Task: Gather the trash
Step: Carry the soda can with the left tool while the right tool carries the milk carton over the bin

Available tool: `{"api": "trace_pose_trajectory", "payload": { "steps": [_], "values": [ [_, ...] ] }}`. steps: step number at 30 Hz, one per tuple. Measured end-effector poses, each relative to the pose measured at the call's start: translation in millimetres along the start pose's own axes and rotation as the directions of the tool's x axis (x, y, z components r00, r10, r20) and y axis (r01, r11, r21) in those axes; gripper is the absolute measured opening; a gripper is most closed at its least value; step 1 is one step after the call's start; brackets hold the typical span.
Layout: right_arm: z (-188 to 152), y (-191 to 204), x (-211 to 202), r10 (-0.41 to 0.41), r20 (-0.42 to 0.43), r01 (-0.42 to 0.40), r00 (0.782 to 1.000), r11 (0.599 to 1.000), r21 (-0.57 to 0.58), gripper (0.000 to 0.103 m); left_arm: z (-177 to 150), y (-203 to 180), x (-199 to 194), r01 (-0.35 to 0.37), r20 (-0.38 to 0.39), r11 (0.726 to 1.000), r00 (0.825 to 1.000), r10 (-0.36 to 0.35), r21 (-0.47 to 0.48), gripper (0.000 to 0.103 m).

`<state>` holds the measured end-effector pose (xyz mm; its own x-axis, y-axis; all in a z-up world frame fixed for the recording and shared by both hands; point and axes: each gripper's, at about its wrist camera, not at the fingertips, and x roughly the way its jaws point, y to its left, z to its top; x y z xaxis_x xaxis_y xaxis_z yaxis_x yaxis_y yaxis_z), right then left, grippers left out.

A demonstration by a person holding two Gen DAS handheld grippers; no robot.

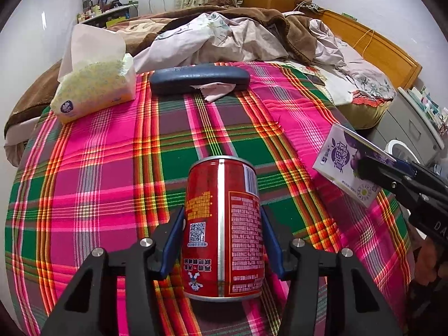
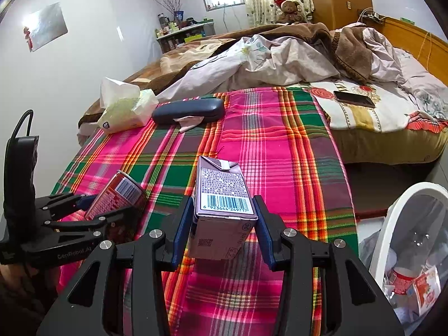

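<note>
Spreading across the bed, a plaid cloth in pink, green and orange, edges cut off by the lens on every side. Heaped beyond, a brown blanket and pale bedding, folds hiding whatever lies beneath. Cropped at the right wrist view's lower right corner, a white bin with wrappers inside, barely visible from the left wrist. Resting at the cloth's far end, a tissue pack beside a dark glasses case. Clamped between the left gripper pads, a red can, printed text too small to read, lifted or resting impossible to tell. Pinched in the right gripper, a purple drink carton, barcode facing the camera. Visible only from the right, a phone on the floral sheet.
</note>
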<state>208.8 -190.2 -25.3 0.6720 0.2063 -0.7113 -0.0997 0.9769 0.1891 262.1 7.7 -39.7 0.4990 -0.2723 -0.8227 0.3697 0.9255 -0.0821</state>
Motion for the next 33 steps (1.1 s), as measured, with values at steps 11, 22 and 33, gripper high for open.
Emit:
{"api": "trace_pose_trajectory", "payload": {
  "steps": [11, 22, 33],
  "values": [
    [-6, -17, -32, -0.024, 0.05, 0.022, 0.998, 0.999, 0.036, 0.044, 0, -32, -32, 0.035, 0.063, 0.999, 0.997, -0.037, 0.029, 0.054],
    [-22, -55, -81, -0.101, 0.109, 0.092, 0.989, 0.992, 0.083, 0.044, 1, -101, -57, 0.077, 0.113, 0.994, 0.99, -0.086, 0.079, 0.054],
    [-39, -106, -123, -0.199, 0.153, 0.175, 0.968, 0.972, 0.158, 0.044, 1, -177, -66, 0.134, 0.146, 0.979, 0.977, -0.157, 0.154, 0.054]
  ]
}}
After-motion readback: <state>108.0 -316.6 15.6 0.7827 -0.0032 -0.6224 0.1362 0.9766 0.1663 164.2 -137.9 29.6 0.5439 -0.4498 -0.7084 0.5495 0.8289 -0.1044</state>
